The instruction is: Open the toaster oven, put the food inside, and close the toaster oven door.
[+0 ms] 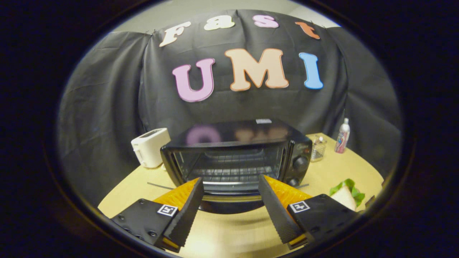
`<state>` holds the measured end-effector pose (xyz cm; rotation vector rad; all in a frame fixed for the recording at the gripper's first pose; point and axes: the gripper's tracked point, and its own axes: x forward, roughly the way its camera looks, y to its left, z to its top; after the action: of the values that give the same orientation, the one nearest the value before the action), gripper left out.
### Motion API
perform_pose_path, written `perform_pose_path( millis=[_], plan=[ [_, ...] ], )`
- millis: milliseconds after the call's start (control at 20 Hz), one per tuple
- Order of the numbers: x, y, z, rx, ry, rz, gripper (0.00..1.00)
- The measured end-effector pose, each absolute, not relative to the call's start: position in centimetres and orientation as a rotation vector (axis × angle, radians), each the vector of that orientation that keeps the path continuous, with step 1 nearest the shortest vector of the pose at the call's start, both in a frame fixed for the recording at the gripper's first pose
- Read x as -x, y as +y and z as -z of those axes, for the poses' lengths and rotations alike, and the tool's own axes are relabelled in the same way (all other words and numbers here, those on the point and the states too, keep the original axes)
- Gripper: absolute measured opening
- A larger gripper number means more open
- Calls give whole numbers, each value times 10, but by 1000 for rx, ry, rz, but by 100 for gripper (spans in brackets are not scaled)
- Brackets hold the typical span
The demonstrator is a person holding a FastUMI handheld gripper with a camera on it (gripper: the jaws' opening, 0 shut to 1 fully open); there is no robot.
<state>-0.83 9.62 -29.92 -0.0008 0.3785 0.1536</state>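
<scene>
Gripper view: the gripper (231, 186) faces the toaster oven (236, 154) head-on, its two fingers spread wide with nothing between them but the lower edge of the oven front just ahead. The oven door (231, 195) appears already lowered, its long axis running left to right across the gap between the fingertips, and the wire rack (229, 172) inside is exposed. The food, a sandwich (346, 195) with green lettuce, lies on the table (222, 233) to the right of the right finger, near and well apart from the oven mouth. The coming move therefore seems to turn on a swing to the right and slightly nearer, away from the oven. A white toaster (150, 147) stands left of the oven; a glass jar (317, 147) and a bottle (342, 137) stand far right.
</scene>
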Motion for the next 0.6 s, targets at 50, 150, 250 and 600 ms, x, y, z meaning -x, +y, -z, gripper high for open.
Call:
perform_pose_path(
  millis=[50, 150, 250, 600],
  plan=[
    [16, 95, 318, -6, 445, -162, 96],
    [28, 86, 356, -22, 577, -145, 95],
    [34, 83, 376, -36, 640, -143, 94],
    [45, 77, 413, 23, 743, -150, 93]
  ],
)
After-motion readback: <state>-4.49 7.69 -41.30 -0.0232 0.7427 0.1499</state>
